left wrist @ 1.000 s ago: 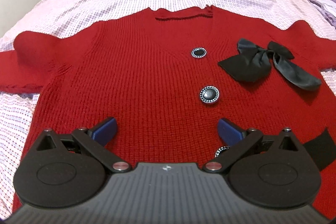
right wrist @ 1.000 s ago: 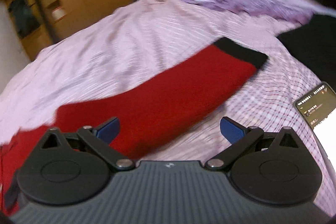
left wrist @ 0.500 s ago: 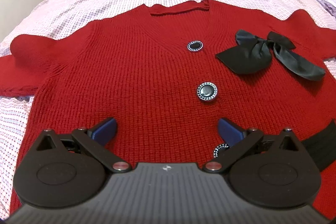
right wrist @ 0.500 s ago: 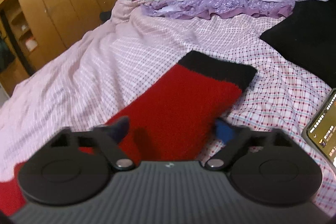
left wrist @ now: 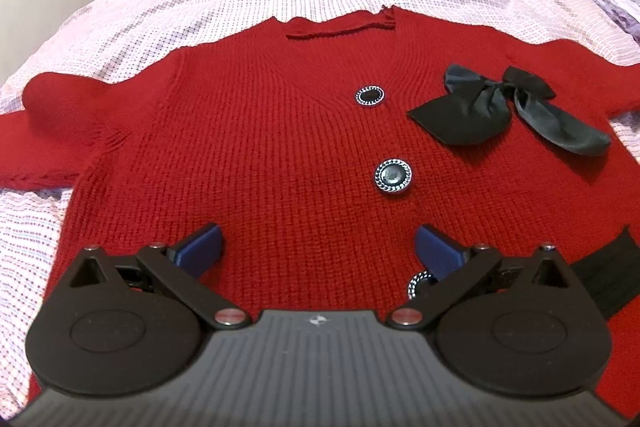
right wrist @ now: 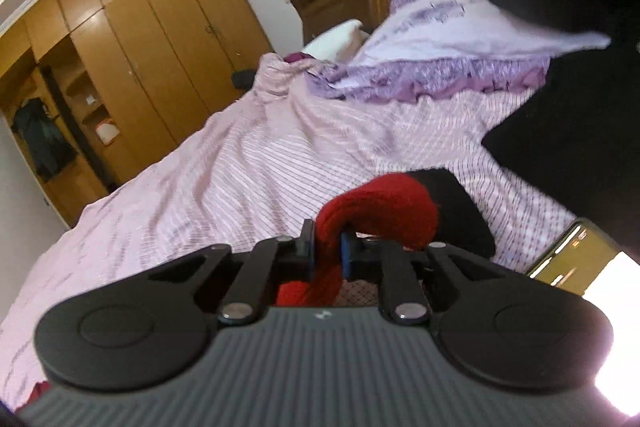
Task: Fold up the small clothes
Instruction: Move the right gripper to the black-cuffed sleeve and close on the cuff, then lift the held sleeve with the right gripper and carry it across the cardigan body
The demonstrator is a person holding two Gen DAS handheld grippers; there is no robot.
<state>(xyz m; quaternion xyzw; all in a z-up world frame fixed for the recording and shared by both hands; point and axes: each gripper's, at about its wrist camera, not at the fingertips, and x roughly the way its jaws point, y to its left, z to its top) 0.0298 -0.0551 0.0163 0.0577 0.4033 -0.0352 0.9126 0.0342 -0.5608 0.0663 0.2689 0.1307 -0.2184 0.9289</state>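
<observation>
Pinching the red sleeve [right wrist: 372, 211], your right gripper [right wrist: 326, 247] has just closed above the bed [right wrist: 240, 167]; your left gripper [left wrist: 318, 247] hangs open over the red cardigan [left wrist: 260, 147].

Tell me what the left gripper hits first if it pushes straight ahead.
Probably the red cardigan: the open left gripper angles down over its front, just below the middle button. Exact depth is unclear.

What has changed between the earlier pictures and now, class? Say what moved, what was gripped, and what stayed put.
The right gripper has just been closing and now pinches the red sleeve, bunching it and lifting it off the bed; its cuff hangs behind. The left gripper stayed open over the cardigan, whose bow and buttons lie as before.
</observation>
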